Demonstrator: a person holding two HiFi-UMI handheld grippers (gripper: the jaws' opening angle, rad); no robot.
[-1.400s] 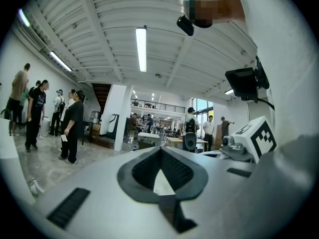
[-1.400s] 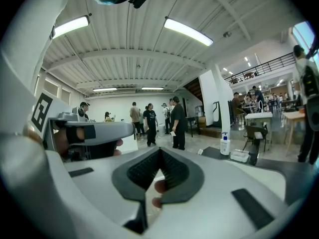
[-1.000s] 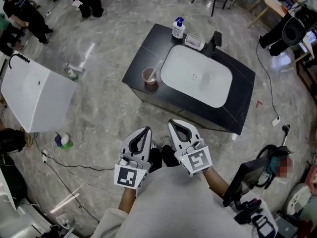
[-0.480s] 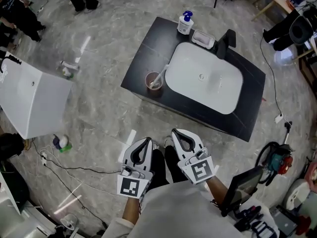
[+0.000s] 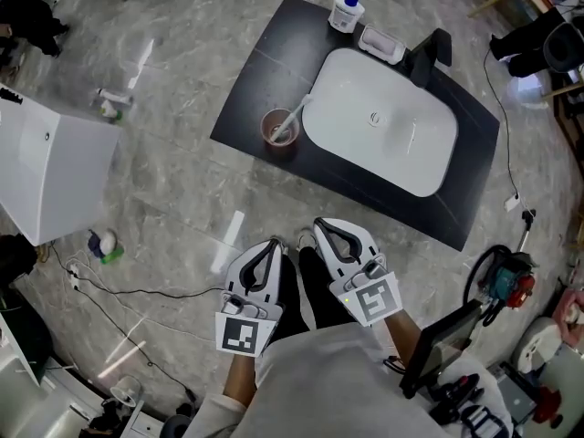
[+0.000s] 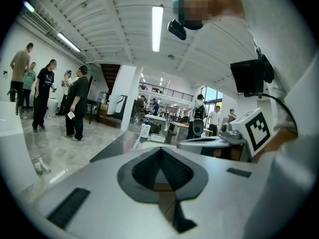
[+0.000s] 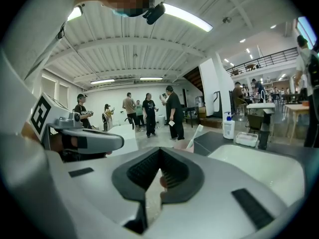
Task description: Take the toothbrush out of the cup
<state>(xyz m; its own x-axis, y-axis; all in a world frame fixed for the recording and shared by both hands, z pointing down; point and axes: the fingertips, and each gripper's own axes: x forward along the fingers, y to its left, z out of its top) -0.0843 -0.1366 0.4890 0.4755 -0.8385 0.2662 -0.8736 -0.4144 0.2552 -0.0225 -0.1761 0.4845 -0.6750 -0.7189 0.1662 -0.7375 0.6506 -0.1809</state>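
Left gripper (image 5: 270, 247): I read its jaws as closed tip to tip with nothing between them. It sits low in the head view, close to the body.
Right gripper (image 5: 326, 230): its jaws are closed too, and empty. It lies just beside the left one and reaches a little further forward.
Floor (image 5: 182, 199): I see grey marbled floor between both grippers and the table, so both are well apart from the cup.
Table (image 5: 265, 71): it has a dark top and is set at an angle in my head view.
Cup (image 5: 279, 128): small and pinkish, it stands upright on the table near its front left edge, just beside the left end of the basin.
Toothbrush (image 5: 295, 116): white, it is in the cup and leans toward the basin. In the right gripper view I see it sticking up above the jaws.
Basin (image 5: 321, 80): white and rounded, it is sunk into the table top.
Tap (image 5: 431, 53): black, it stands at the basin's far rim.
Soap dish (image 5: 380, 46): it lies on the far edge, between the tap and the bottle.
Pump bottle (image 5: 346, 9): white with a blue top, it stands at the far corner.
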